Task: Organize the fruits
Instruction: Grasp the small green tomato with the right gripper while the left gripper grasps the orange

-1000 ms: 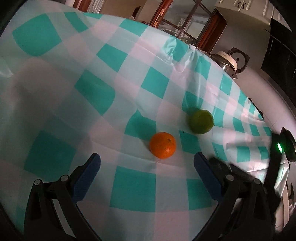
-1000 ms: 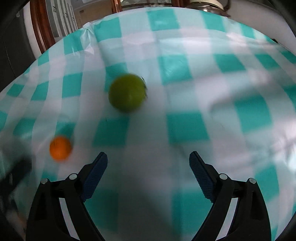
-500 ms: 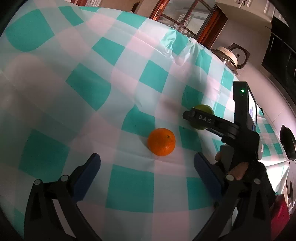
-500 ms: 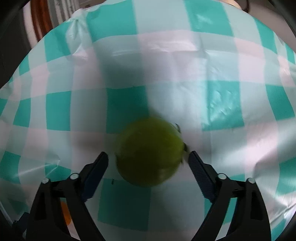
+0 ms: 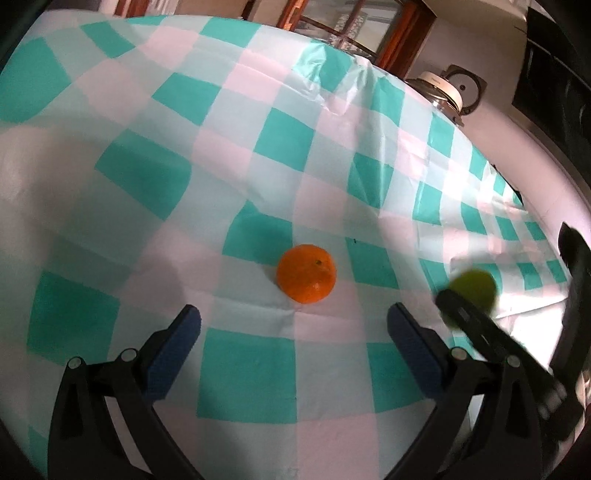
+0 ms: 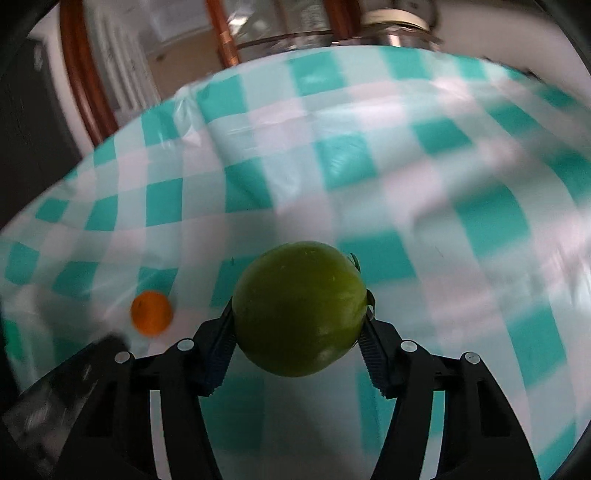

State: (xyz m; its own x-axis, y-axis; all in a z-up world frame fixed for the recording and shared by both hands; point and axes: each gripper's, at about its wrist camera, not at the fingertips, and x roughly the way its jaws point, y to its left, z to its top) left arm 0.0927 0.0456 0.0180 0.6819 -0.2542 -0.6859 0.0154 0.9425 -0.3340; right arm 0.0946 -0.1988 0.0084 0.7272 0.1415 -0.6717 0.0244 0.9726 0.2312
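Observation:
An orange (image 5: pixel 306 273) lies on the teal-and-white checked tablecloth (image 5: pixel 155 177), just ahead of my open, empty left gripper (image 5: pixel 293 334). My right gripper (image 6: pixel 297 341) is shut on a green fruit (image 6: pixel 300 308) and holds it above the cloth. In the left wrist view the green fruit (image 5: pixel 474 291) shows blurred at the right, held in the right gripper (image 5: pixel 480 332). The orange also shows small at the left in the right wrist view (image 6: pixel 151 312).
A metal kettle (image 5: pixel 441 90) stands past the table's far right edge. A wooden-framed glass door (image 5: pixel 354 26) is behind the table. The cloth has a raised crease (image 5: pixel 332 99) near the far edge.
My right gripper closed on the green fruit and lifted it off the cloth, moving right and toward me in the left wrist view. The orange and left gripper stayed put.

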